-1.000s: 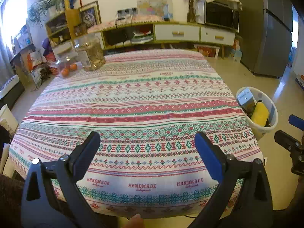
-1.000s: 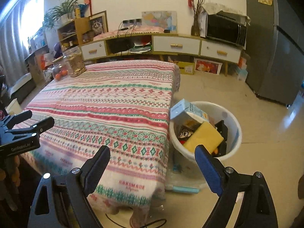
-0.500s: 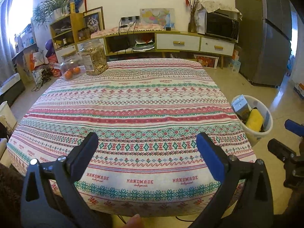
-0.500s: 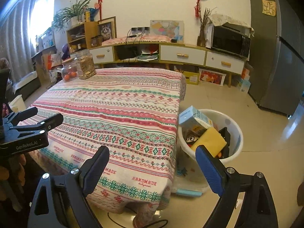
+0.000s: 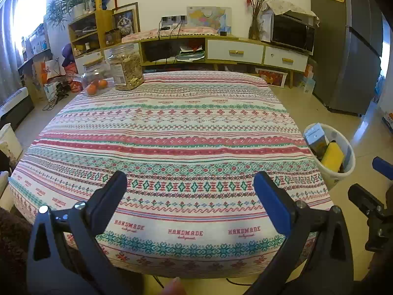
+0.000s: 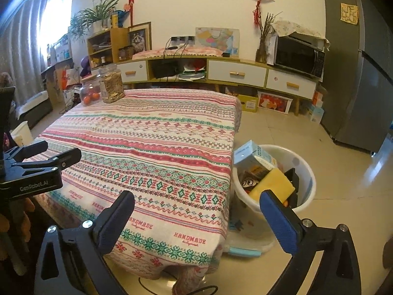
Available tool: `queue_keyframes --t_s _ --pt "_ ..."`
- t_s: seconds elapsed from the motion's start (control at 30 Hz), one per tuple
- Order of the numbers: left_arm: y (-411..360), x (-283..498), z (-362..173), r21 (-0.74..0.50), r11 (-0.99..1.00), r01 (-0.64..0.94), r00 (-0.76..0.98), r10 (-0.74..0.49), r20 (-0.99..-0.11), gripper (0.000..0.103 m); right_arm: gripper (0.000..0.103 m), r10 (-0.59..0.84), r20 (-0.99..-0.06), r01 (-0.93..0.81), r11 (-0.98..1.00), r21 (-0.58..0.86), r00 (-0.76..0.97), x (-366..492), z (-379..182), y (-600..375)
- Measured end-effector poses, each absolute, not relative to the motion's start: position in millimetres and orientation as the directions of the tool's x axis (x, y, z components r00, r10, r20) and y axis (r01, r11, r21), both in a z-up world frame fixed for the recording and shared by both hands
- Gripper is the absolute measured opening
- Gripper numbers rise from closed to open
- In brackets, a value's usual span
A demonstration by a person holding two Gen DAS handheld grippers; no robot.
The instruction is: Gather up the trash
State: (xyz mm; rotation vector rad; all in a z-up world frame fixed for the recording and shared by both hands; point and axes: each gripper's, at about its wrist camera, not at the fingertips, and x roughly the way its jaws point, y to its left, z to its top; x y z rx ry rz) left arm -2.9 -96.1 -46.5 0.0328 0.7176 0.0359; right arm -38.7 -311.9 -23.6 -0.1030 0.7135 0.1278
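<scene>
Sunlit window (image 5: 29, 12) — tiled floor (image 6: 307, 127)

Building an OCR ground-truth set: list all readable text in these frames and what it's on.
"HANDMADE": printed repeatedly along the tablecloth hem; the small script line under it is unreadable.
"GenRobot.AI": on the left gripper body, seen from the right wrist view.
Jar label, carton in the white bin, fridge notes: too small or blurred.

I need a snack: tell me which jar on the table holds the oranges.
The shorter round jar at the far left corner; the taller jar beside it holds something tan and dry.
</scene>
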Motion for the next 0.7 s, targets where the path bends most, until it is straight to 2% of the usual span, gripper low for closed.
queue_keyframes --t_s 0.7 --pt "-96.3 -0.8 -47.3 0.039 0.999 -0.022 0.741 0.043 -0.671 0.102 0.103 0.073 -0.647 -0.146 0.987 -0.060 0.759 -38.2 -20.8 -314.8"
